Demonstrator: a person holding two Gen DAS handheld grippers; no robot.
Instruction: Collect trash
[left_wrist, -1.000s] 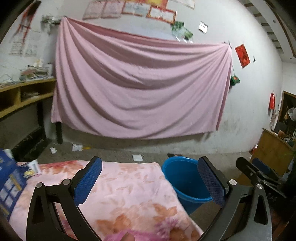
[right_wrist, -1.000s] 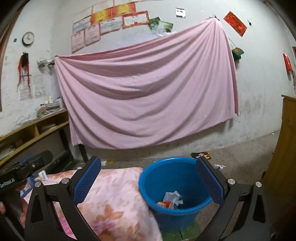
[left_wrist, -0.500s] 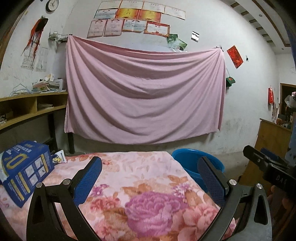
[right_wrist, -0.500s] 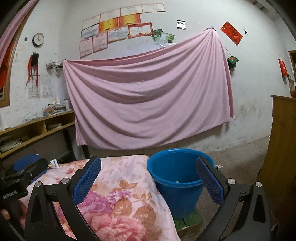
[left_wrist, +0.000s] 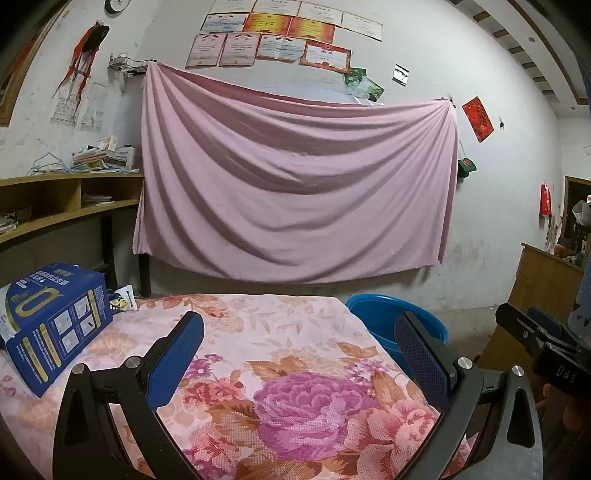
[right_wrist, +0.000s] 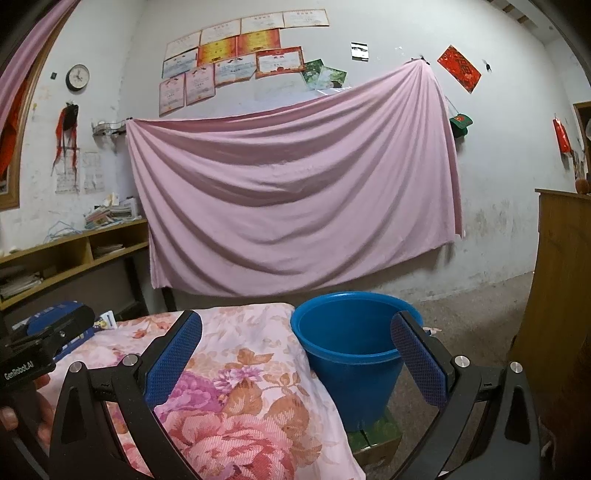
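Two handheld grippers held empty above a table covered by a floral cloth, with a blue bucket beside it.

Left wrist view: the left gripper (left_wrist: 299, 358) has its fingers spread wide, gripping nothing, over the floral cloth (left_wrist: 295, 354). A blue box (left_wrist: 55, 325) lies at the table's left edge; the blue bucket (left_wrist: 391, 317) stands just beyond the right edge.
Right wrist view: the right gripper (right_wrist: 295, 354), fingers wide and empty, straddles the table's right edge and the bucket (right_wrist: 351, 354), which rests on a green box (right_wrist: 376, 435). Any trash inside is hidden.
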